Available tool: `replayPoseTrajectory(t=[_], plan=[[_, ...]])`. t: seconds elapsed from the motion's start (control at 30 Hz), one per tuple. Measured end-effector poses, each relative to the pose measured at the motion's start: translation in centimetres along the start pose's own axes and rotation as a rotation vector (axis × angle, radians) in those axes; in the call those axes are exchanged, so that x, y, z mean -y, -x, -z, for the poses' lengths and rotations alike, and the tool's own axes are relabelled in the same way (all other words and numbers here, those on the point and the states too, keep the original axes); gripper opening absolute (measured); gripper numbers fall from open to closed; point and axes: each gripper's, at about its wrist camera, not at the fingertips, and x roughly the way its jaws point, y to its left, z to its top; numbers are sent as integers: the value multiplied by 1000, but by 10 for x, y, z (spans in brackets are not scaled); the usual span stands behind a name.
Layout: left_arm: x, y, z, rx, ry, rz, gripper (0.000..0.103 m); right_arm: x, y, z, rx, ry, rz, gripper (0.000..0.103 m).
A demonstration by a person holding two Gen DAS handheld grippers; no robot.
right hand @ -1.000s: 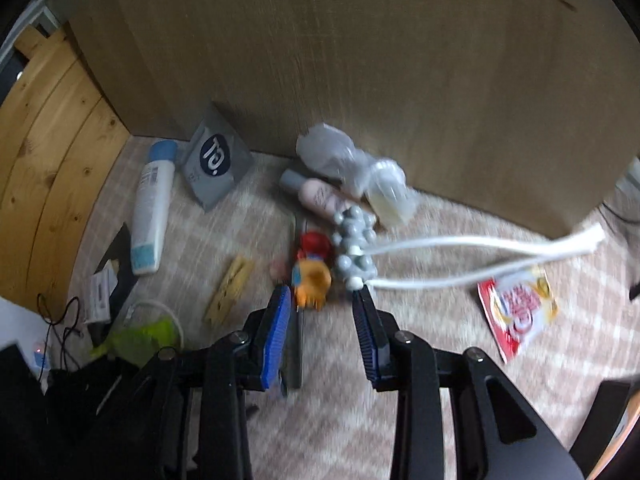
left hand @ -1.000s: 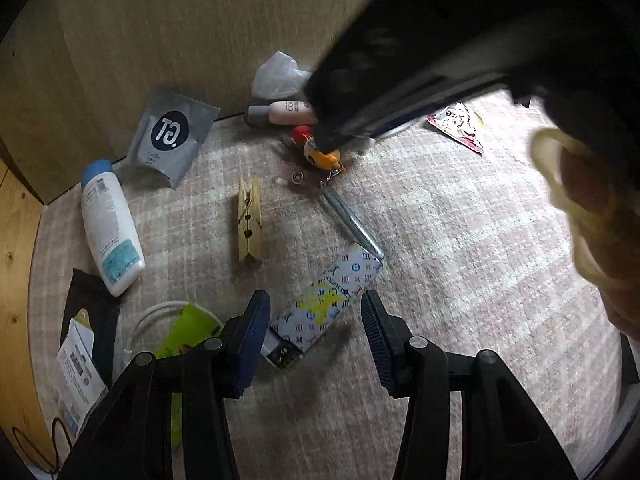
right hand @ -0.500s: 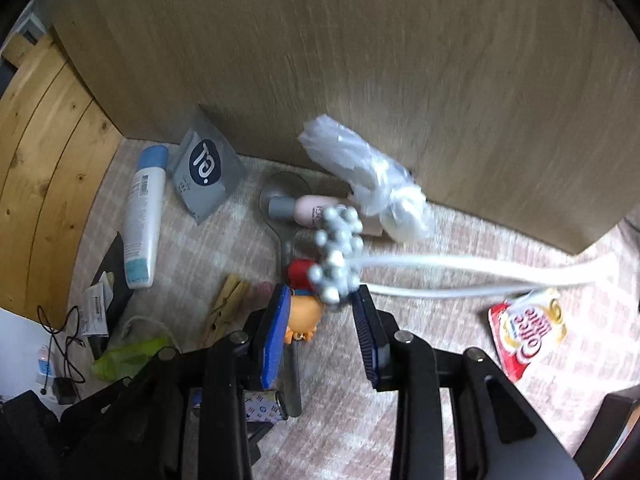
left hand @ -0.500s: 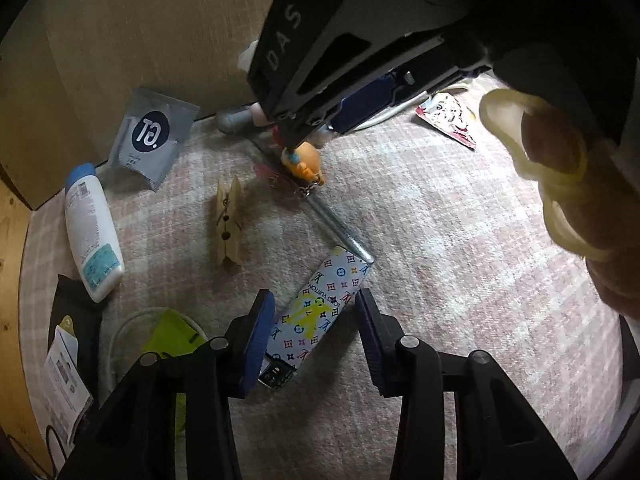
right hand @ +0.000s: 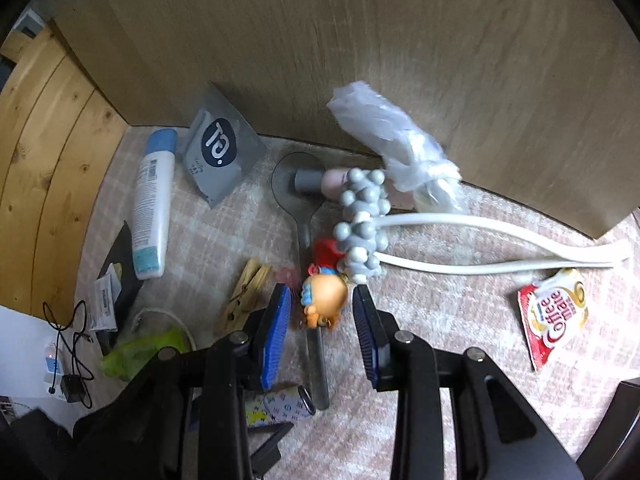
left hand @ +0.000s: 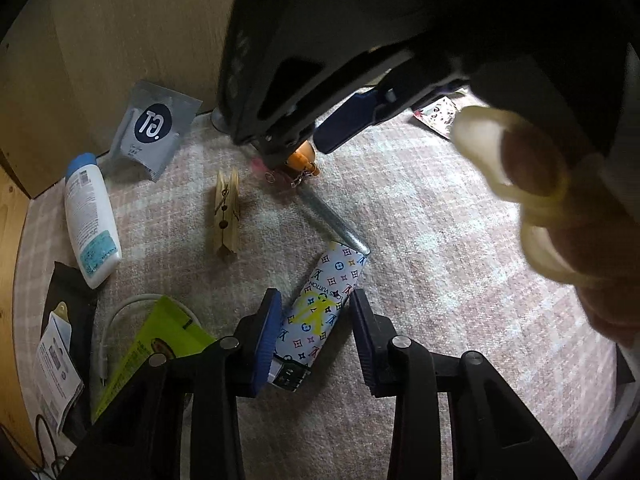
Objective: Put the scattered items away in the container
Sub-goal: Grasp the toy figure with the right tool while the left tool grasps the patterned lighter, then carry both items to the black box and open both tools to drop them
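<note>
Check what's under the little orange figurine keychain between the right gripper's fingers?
The orange figurine keychain lies on a long spoon's handle, over pink plaid cloth. The spoon's bowl holds a pink tube. The handle stretch beneath the figurine is covered.

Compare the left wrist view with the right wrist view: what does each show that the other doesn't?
Only left wrist: a hand on the right gripper's body, and the left gripper closing around the patterned lighter.
Only right wrist: the beaded massager, crumpled plastic bag, and the right gripper straddling the keychain figure.
Both: clothespin, white bottle, grey sachet.
</note>
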Motion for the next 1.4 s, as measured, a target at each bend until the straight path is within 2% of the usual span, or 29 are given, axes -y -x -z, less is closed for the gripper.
replayPoseTrajectory(t=[0.1, 0.17, 0.2, 0.23, 0.43, 0.57, 0.73, 0.83, 0.9, 0.97, 1.03, 1.17, 1.2, 1.27, 1.4], plan=[[-1, 1, 1, 3, 2, -1, 32, 1, -8, -4, -11, -10, 8, 30], [-1, 1, 2, 6, 4, -12, 28, 7, -7, -6, -8, -39, -18, 25], [-2, 2, 2, 7, 5, -18, 23, 10, -5, -5, -6, -48, -28, 25], [-3, 2, 3, 7, 9, -18, 22, 12, -3, -4, -3, -49, -34, 25], [-6, 6, 7, -3, 53, -32, 22, 30, 12, 9, 12, -65, -59, 25], [-11, 11, 13, -8, 119, -27, 22, 40, 26, 22, 29, -67, -53, 25], [-17, 27, 22, 9, 193, -17, 22, 55, 41, 48, 40, -81, -103, 25], [-12, 37, 28, 19, 203, -20, 22, 61, 49, 68, 51, -72, -103, 25], [-1, 43, 35, 18, 201, -26, 22, 65, 55, 90, 55, -68, -91, 25], [31, 50, 35, 25, 198, -33, 22, 72, 61, 102, 66, -74, -74, 25], [21, 61, 34, 34, 199, -27, 22, 76, 71, 131, 88, -91, -61, 25], [35, 67, 19, 58, 179, -25, 22, 71, 90, 127, 149, -126, -28, 25], [42, 69, 15, 64, 171, -20, 22, 101, 97, 114, 161, -135, -20, 25], [57, 73, 6, 75, 148, 1, 22, 109, 107, 127, 189, -152, 9, 25], [97, 83, -11, 94, 87, 33, 22, 146, 169, 161, 256, -199, 61, 25]])
